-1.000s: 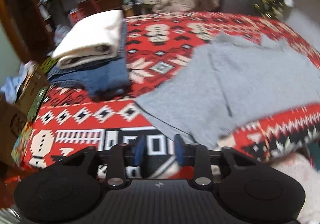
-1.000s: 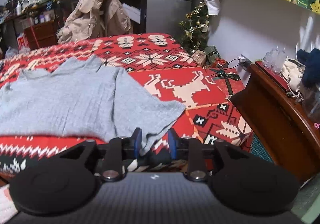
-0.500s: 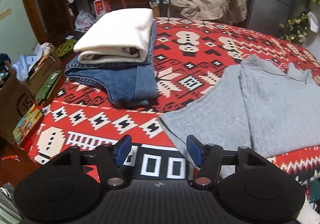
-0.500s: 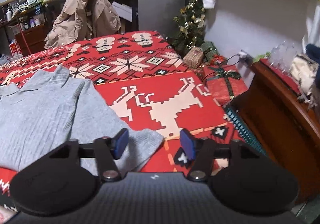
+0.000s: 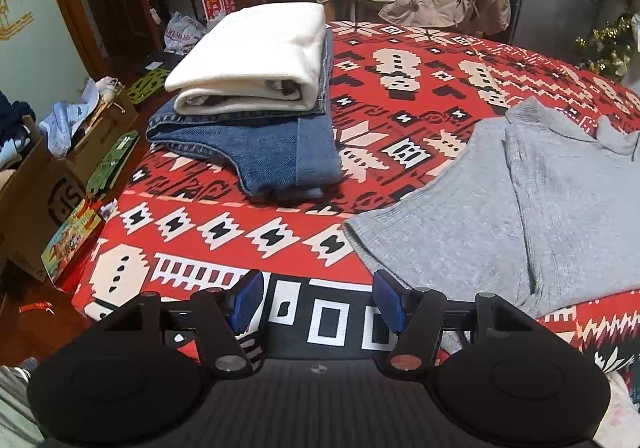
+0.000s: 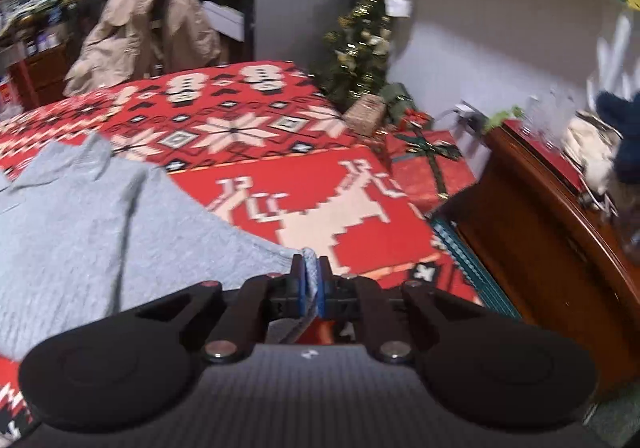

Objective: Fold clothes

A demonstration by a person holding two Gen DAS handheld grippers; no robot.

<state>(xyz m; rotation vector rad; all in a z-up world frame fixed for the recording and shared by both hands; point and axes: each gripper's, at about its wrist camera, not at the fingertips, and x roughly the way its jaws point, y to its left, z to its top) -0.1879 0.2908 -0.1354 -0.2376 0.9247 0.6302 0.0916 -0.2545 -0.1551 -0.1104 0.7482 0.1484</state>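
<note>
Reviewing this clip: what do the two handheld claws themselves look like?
Both match: the left claw and right claw are matte black, with blue pads on black fingers, silver pivot screws, two round discs flanking a ribbed body. No cables, hands or sleeves show.

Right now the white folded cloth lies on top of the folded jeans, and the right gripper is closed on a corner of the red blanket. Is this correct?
Not quite. The right wrist view shows the right gripper closed on a corner of the grey shirt, not the blanket. The white folded cloth does lie on the jeans.
</note>
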